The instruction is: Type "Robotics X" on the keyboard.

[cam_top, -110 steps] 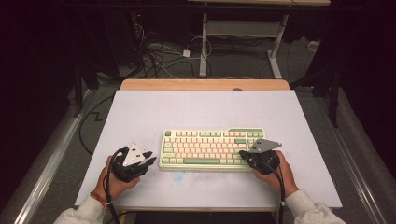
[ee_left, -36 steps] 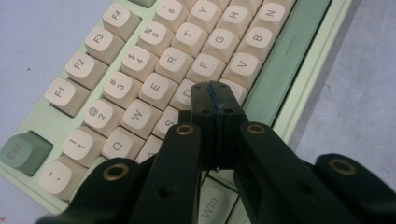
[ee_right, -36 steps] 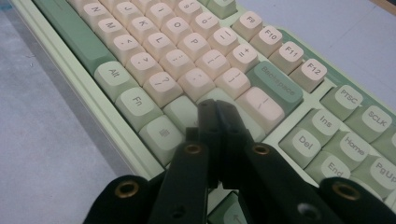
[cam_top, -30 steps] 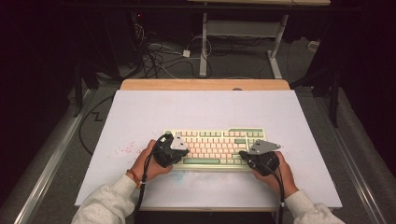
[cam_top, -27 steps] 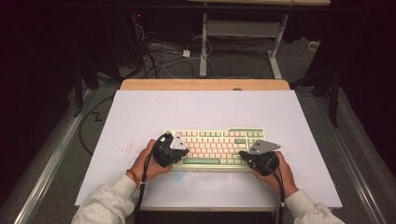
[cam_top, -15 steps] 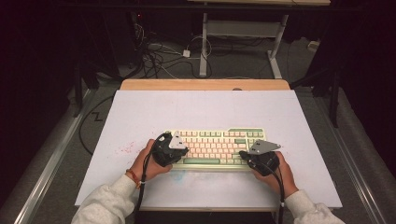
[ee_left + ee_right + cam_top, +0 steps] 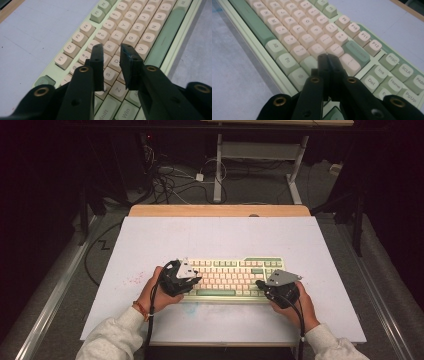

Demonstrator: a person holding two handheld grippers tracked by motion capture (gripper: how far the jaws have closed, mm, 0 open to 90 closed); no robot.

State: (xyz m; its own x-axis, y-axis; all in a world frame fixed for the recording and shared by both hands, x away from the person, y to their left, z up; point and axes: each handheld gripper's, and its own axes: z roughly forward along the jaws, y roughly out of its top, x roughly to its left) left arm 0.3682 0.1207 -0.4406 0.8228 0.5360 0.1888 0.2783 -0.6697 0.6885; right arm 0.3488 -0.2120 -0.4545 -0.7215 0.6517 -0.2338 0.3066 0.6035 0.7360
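A pale green keyboard (image 7: 232,279) with cream and green keys lies near the front of the table. My left gripper (image 7: 196,280) hovers over its left end. In the left gripper view the left gripper (image 7: 111,50) is open by a narrow gap, with nothing between the jaws, above the keyboard (image 7: 147,27) around the D and R keys. My right gripper (image 7: 260,284) rests over the keyboard's right end. In the right gripper view the right gripper (image 7: 327,56) has its jaws pressed together, empty, just above the keys of the keyboard (image 7: 299,30) near the Enter key.
The keyboard lies on a white mat (image 7: 215,240) that covers the table, with faint pink marks (image 7: 132,280) at the left. A wooden edge (image 7: 220,210) runs along the back. Beyond it lie cables (image 7: 170,180) and a white frame (image 7: 218,170) on the floor.
My left gripper has moved right, from the bare mat beside the keyboard onto its left end. Over the last second both grippers have stayed almost still.
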